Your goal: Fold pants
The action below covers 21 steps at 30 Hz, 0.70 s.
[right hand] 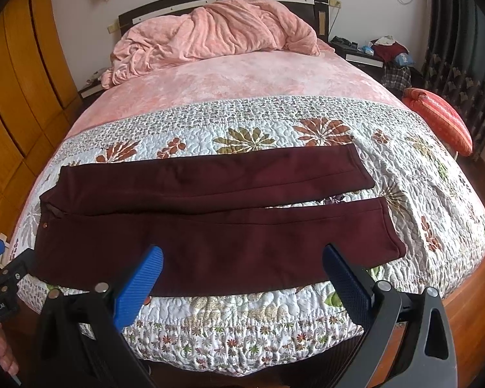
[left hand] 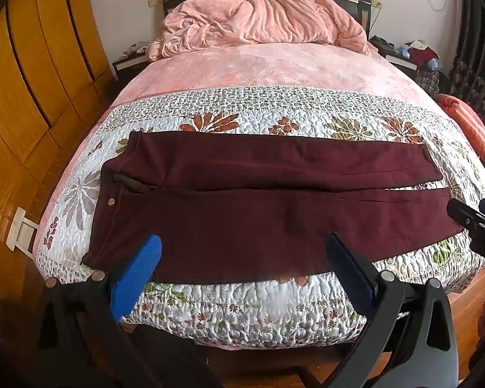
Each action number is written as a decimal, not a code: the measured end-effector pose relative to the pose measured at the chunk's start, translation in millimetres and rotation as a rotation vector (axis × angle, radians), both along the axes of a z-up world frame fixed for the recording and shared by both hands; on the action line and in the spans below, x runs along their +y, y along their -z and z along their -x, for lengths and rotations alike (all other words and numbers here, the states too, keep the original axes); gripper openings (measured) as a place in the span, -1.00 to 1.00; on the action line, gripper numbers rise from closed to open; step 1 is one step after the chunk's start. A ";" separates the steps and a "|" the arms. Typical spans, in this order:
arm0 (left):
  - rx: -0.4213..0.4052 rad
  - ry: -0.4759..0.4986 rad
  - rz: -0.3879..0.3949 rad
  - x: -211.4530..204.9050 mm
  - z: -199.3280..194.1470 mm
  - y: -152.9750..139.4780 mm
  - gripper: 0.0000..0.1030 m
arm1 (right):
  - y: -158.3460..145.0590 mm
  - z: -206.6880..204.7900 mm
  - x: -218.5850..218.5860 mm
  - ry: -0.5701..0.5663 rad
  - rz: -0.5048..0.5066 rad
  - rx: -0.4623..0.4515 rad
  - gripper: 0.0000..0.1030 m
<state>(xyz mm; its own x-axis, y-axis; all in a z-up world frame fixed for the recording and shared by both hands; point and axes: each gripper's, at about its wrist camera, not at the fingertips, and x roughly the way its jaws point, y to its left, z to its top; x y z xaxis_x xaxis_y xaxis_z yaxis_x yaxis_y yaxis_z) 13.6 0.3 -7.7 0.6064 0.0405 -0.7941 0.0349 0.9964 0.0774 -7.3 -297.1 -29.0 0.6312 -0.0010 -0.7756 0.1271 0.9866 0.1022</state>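
The pants [left hand: 258, 207] are lying flat across the foot of the bed [left hand: 274, 64], spread sideways on the floral quilt [left hand: 307, 123]. They are a deep maroon, soft and thick-looking, with no sharp creases. The waistband is sitting at the left end, where a small metal button [left hand: 112, 201] is catching the light and the fly is gaping open a little, showing a darker lining. The two legs are running out to the right, one beyond the other, lying almost parallel. A thin gap is opening between them toward the hems, and the quilt is showing through it. The near leg's edge is lying close to the foot edge of the bed.

The left gripper [left hand: 242, 258] is hovering just above the near edge of the pants, around the waist and thigh part, its jaws standing wide apart with nothing between them. One blue pad is showing its ribbed face, the other is looking darker in shade. The right gripper [right hand: 242, 262] is hanging over the lower leg part of the same near edge, its jaws likewise spread wide and gripping nothing. In the left wrist view, the right gripper's black body is poking in near the hem of the near leg.

Up at the headboard, a pink blanket [left hand: 262, 19] is lying in a rumpled heap. A wooden wardrobe [left hand: 32, 80] is standing along the left wall.
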 end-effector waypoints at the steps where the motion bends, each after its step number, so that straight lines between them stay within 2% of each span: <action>1: 0.002 0.000 -0.001 -0.2 -0.4 0.6 0.95 | 0.4 -0.6 -0.3 -0.001 0.000 0.000 0.93; 21: 0.003 0.001 -0.002 -0.9 -1.1 1.0 0.95 | 3.0 -3.1 -0.8 -0.003 -0.002 0.008 0.93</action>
